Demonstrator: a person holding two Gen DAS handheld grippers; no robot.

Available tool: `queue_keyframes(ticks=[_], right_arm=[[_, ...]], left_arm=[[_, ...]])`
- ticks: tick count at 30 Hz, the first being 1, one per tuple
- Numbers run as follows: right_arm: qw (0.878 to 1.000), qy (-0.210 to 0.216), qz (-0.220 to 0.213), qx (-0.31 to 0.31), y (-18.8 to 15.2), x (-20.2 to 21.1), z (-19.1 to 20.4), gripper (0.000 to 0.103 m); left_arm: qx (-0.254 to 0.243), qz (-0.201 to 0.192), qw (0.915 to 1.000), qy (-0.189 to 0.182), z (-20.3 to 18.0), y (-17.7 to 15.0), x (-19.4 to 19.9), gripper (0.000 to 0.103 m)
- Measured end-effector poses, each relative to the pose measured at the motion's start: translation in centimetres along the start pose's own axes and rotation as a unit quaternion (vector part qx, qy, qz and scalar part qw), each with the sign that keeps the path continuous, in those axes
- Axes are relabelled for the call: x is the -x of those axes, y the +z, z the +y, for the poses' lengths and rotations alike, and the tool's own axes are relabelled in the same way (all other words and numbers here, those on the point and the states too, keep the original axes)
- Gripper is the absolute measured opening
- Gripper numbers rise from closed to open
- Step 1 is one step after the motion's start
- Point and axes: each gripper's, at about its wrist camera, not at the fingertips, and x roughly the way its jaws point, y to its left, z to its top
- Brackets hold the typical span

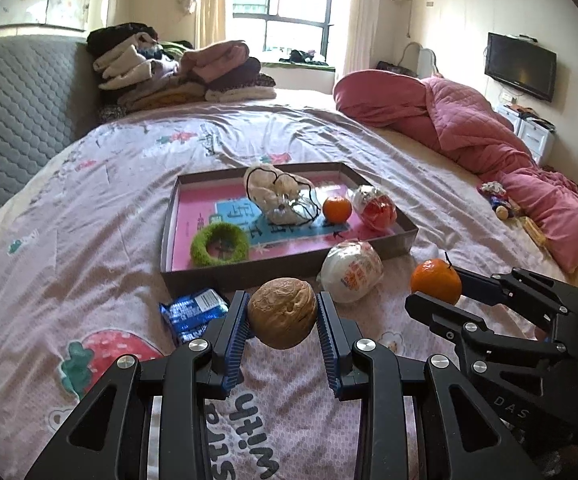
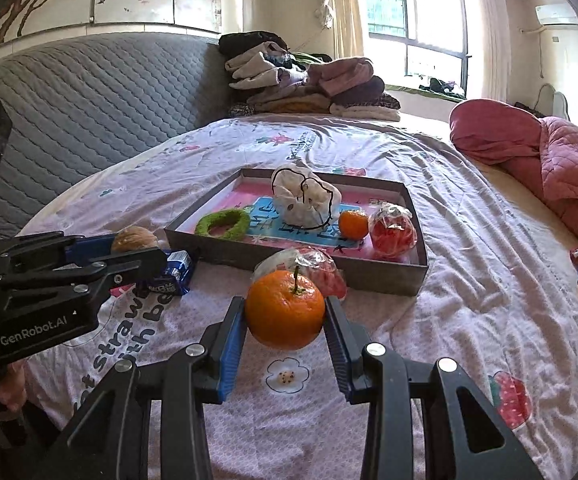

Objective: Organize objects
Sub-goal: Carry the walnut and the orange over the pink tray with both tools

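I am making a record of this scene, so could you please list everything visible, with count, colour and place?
walnut: 1, brown, held between left gripper fingers
stemmed orange: 1, orange, held between right gripper fingers
tray: 1, grey walls, pink floor, on bed
green ring: 1, green, in tray
drawstring pouch: 1, cream, in tray
small orange: 1, orange, in tray
red bag: 1, clear and red, in tray
white bag: 1, white, bedsheet before tray
blue packet: 1, blue, bedsheet before tray
quilt: 1, pink, bed's right
folded clothes: 1 pile, mixed, by headboard
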Motion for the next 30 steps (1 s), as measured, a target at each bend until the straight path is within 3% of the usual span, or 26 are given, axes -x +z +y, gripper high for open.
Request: queue_keyframes(ticks=[14, 30], right_arm=[[0.999, -0.02, -0.041, 0.002, 3.7, 1.8, -0.6, 0.039], [0.998, -0.015, -0.056, 0.004, 5.7, 1.7, 0.0, 0.039]], left_arm=[[-0.015, -0.015, 0.9995, 0.022, -0.8, 2.0, 1.2, 0.034], [-0.011, -0.032, 0.9988, 0.037, -0.6, 3.4, 1.7, 0.034]])
